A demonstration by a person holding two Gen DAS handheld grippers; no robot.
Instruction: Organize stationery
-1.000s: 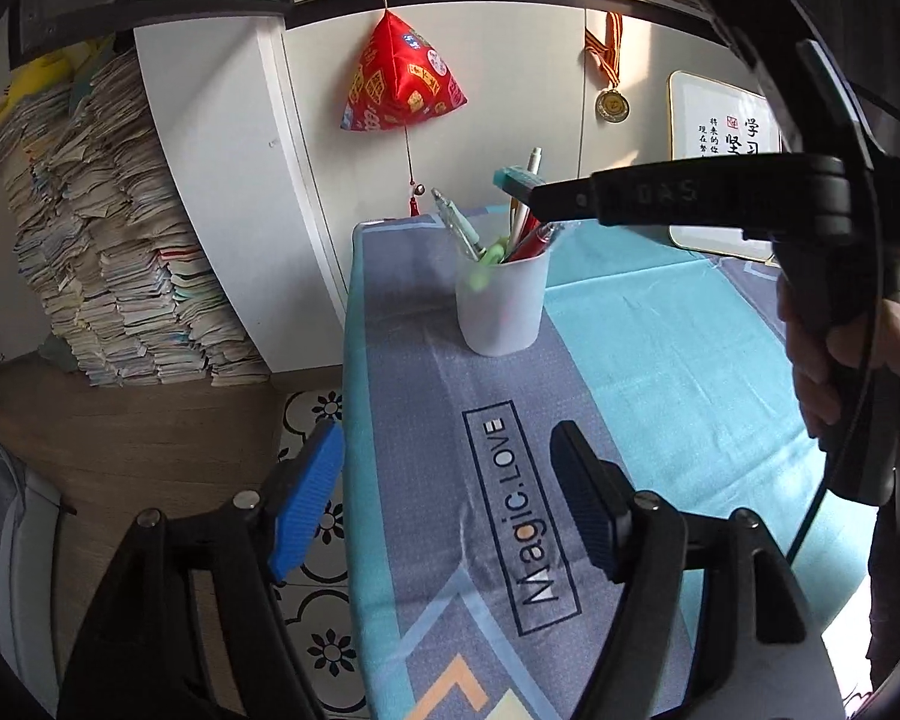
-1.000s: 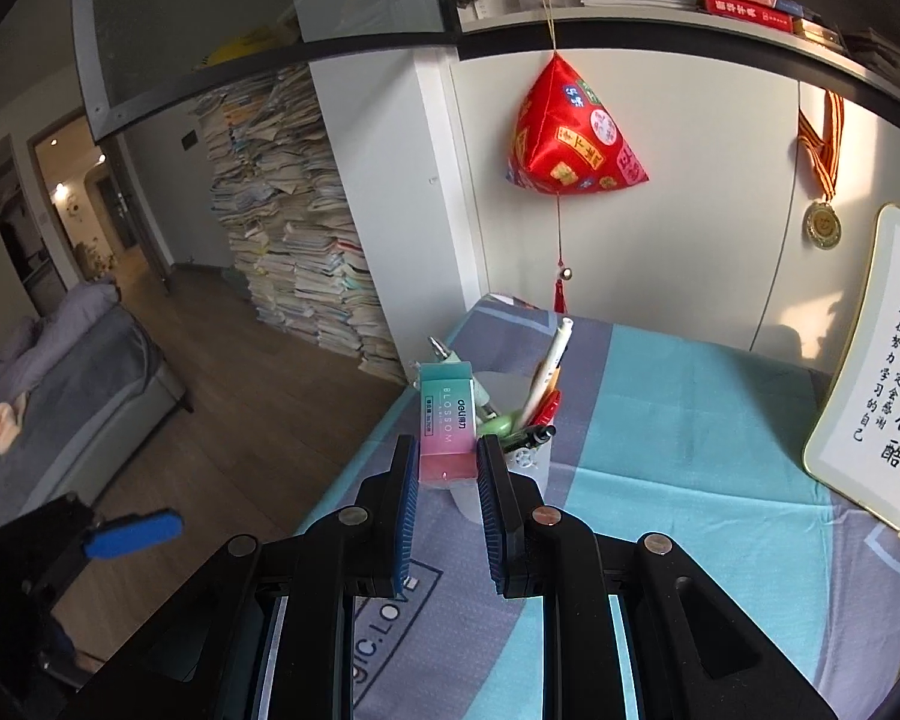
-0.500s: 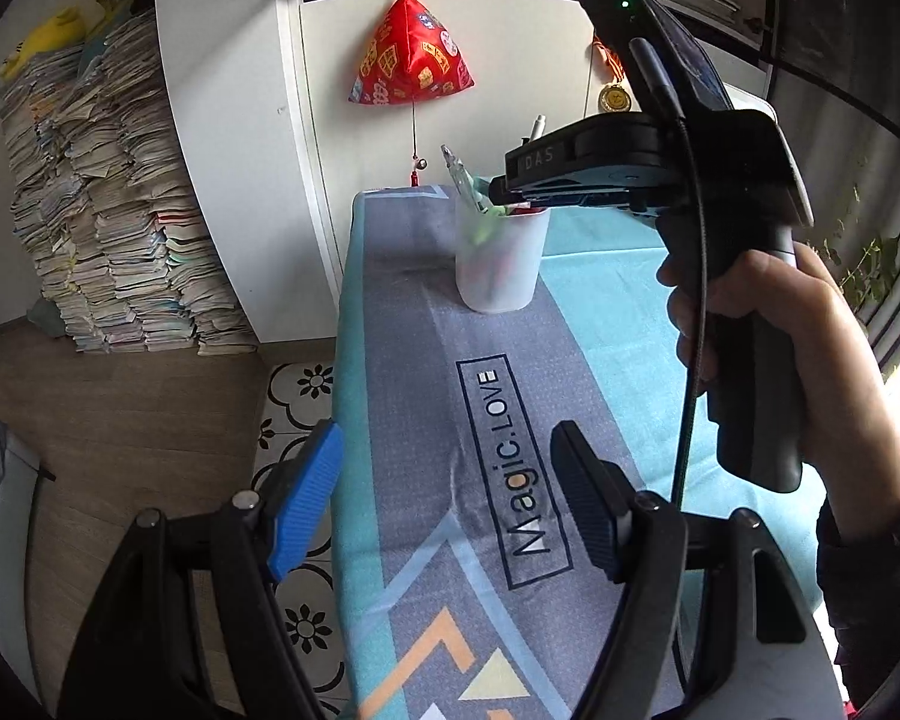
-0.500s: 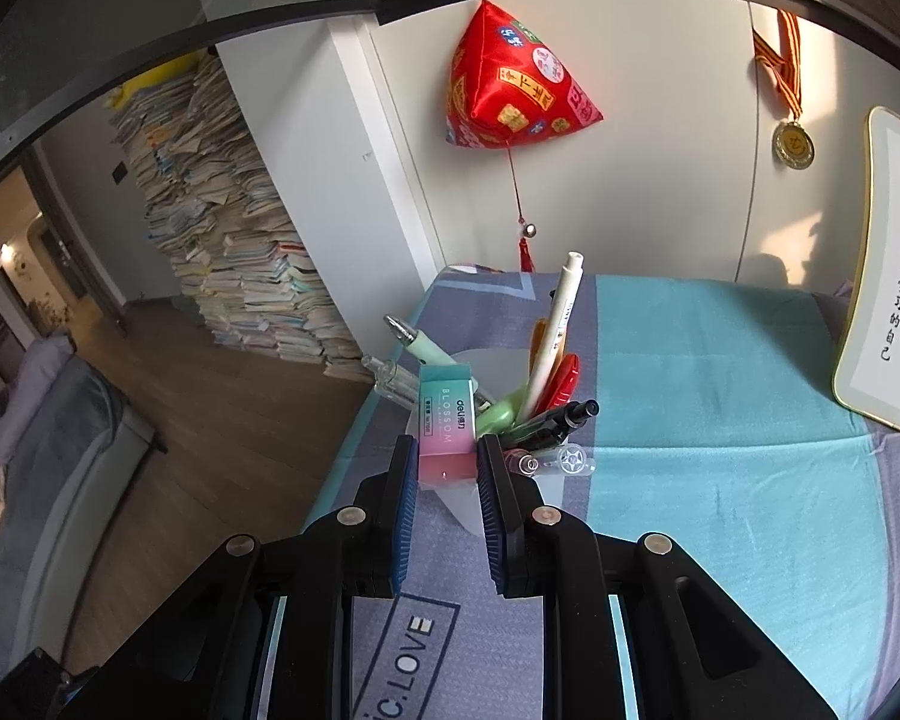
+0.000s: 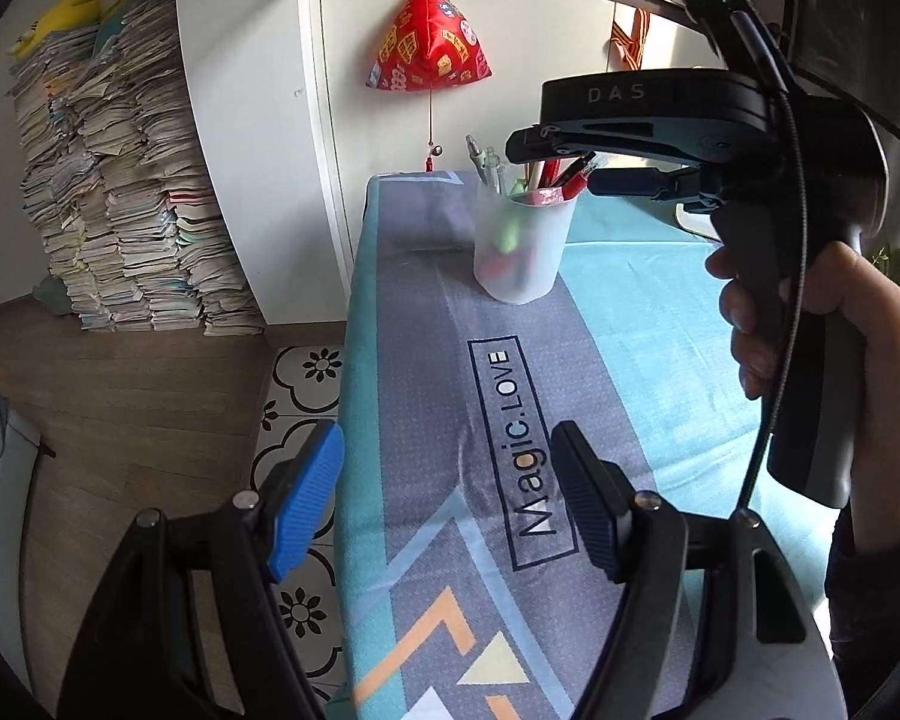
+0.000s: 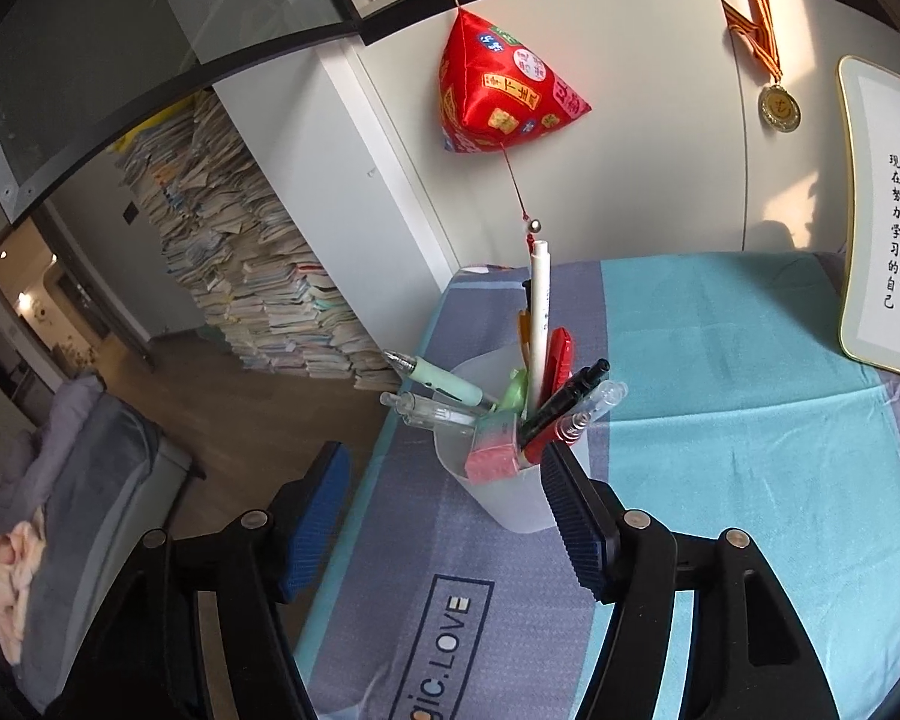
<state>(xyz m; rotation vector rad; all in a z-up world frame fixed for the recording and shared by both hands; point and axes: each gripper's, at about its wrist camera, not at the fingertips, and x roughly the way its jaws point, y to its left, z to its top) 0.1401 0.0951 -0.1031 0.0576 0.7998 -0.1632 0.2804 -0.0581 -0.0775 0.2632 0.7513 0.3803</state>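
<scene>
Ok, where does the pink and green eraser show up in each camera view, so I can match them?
Left wrist view: the eraser is a pink sliver at the rim of the white cup, upper centre, under the right gripper.
Right wrist view: the eraser sits in the cup, centre, leaning on the near rim.
Shared landmark: the red hanging ornament above the cup.

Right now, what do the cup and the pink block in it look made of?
Cup: likely frosted translucent plastic, matte; pen shapes show blurred through its wall. Pink block: probably a rubber eraser, dull, slightly grainy surface with soft edges.
</scene>
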